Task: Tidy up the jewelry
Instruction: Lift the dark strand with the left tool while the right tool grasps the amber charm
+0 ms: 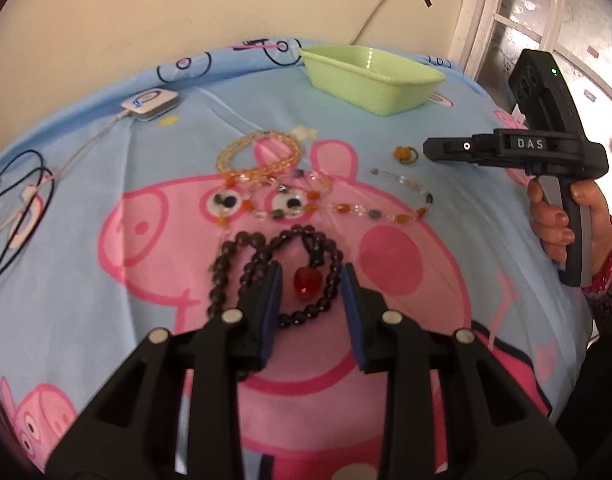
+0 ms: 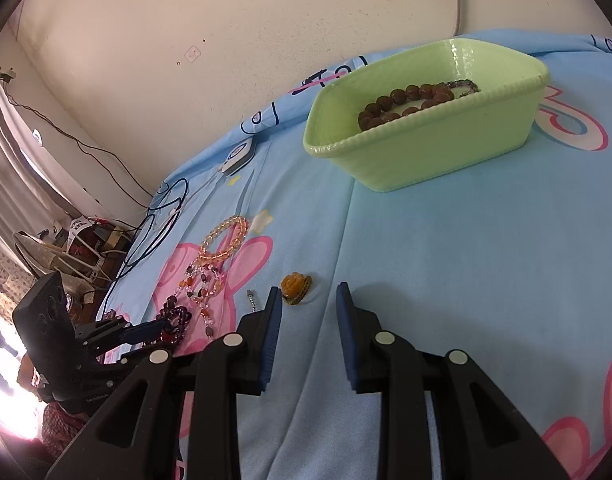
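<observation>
Necklace (image 1: pixel 302 268) between left claw (image 1: pixel 311 280) fingers

A cream wall (image 1: pixel 226 8) rises behind the blue cartoon-pig bedsheet (image 1: pixel 86 280), beside a white-framed window (image 1: pixel 545 20).

Left claw (image 1: pixel 311 280) and right claw (image 2: pixel 309 300), jaws apart.

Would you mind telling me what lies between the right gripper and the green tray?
In the right wrist view, only bare blue bedsheet separates the right gripper from the green tray; the amber ring sits just left.
</observation>
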`<control>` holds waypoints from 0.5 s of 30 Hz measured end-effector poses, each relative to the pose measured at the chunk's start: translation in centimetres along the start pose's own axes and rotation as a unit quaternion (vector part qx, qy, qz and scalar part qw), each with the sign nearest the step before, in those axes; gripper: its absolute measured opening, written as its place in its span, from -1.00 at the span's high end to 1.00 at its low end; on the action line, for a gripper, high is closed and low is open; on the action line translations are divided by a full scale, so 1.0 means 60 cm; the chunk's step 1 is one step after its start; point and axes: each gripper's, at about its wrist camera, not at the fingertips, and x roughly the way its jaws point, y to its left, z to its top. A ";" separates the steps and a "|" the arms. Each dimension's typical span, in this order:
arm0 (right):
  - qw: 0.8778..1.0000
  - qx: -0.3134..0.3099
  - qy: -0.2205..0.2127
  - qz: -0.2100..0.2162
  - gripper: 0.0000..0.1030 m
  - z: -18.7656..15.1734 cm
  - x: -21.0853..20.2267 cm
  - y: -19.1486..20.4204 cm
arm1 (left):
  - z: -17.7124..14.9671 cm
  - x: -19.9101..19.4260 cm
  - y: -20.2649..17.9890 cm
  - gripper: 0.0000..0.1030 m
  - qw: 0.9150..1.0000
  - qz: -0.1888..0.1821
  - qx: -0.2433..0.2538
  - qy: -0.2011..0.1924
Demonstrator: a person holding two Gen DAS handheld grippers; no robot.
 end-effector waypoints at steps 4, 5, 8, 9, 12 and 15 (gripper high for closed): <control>1.000 0.000 0.000 0.000 0.94 0.000 0.000 0.000 | 0.002 -0.013 -0.010 0.42 1.000 -0.004 0.015 -0.009; 1.000 0.001 0.000 0.001 0.94 0.000 0.000 -0.001 | 0.004 -0.015 -0.013 0.42 1.000 -0.005 0.018 -0.011; 1.000 0.001 0.000 0.001 0.94 0.000 0.000 -0.001 | 0.014 -0.016 -0.023 0.42 0.999 -0.009 0.032 -0.018; 1.000 0.001 0.000 0.001 0.94 0.000 0.000 -0.001 | 0.016 -0.014 -0.026 0.42 0.999 -0.006 0.035 -0.016; 1.000 0.001 0.000 0.001 0.94 0.000 0.001 -0.002 | 0.017 0.002 -0.020 0.42 0.999 0.005 0.034 -0.002; 1.000 0.001 0.000 0.001 0.94 0.000 0.001 -0.001 | 0.011 0.010 -0.005 0.42 1.000 0.003 0.015 0.008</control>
